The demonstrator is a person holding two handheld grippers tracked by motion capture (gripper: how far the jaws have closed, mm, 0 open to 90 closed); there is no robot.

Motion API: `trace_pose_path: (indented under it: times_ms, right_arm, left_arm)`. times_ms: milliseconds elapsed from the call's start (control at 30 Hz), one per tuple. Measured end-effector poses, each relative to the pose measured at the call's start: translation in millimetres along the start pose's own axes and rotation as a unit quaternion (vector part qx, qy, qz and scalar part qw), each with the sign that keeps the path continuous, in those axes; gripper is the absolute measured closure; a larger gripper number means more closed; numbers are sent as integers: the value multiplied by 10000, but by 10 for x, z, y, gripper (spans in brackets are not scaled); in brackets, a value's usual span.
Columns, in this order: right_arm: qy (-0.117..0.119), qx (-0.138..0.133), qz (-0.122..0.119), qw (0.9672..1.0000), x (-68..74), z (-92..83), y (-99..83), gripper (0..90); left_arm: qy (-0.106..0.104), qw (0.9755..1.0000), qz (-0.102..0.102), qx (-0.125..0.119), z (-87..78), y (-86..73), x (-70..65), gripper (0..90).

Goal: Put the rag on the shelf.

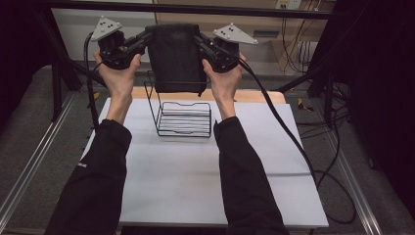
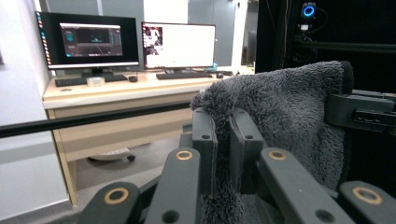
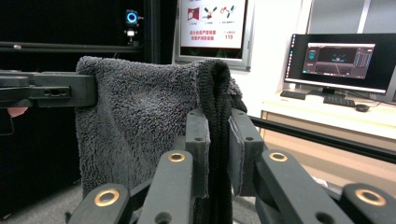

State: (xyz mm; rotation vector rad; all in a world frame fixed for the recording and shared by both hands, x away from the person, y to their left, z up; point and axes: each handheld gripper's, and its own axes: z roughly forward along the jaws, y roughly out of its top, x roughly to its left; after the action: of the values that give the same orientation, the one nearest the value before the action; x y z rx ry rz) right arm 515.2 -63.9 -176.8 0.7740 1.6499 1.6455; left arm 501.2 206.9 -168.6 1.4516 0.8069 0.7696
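Observation:
A dark grey fluffy towel (image 1: 175,56) hangs folded in the air between both grippers, above a black wire rack (image 1: 183,117) on the white table. My left gripper (image 1: 146,39) is shut on the towel's upper left corner; in the left gripper view its pads (image 2: 208,140) pinch the towel's edge (image 2: 280,107). My right gripper (image 1: 199,40) is shut on the upper right corner; in the right gripper view its pads (image 3: 198,140) clamp the towel's folded edge (image 3: 140,102). The towel's lower hem hangs just above the rack's upright back.
The white table top (image 1: 195,166) extends toward the person, with a wooden strip (image 1: 254,95) at its far edge. Cables (image 1: 293,142) trail off the right side. Black frame bars (image 1: 195,9) cross behind the grippers. Desks with monitors (image 2: 130,42) stand beyond.

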Motion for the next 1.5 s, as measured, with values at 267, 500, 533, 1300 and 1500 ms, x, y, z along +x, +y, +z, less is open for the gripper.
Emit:
trace_pose_path:
  times_ms: [267,500,533,1300,1500]
  right_arm:
    - [56,94,-46,9999,16,-47,-176,803]
    - [98,108,-51,9999,49,-98,-275,803]
    - [97,123,-56,9999,48,-104,-287,803]
    - [208,83,-246,9994,153,-296,-383,801]
    - [242,46,-281,9993,182,-337,-417,801]
  left_arm:
    - [-119,9999,51,98,-46,-171,1,820]
    - [-199,9997,36,110,-99,-267,-8,820]
    - [-209,9997,64,122,-102,-274,-15,820]
    - [-380,9989,273,54,-297,-390,-96,820]
    - [-430,9985,327,36,-358,-430,-119,821]
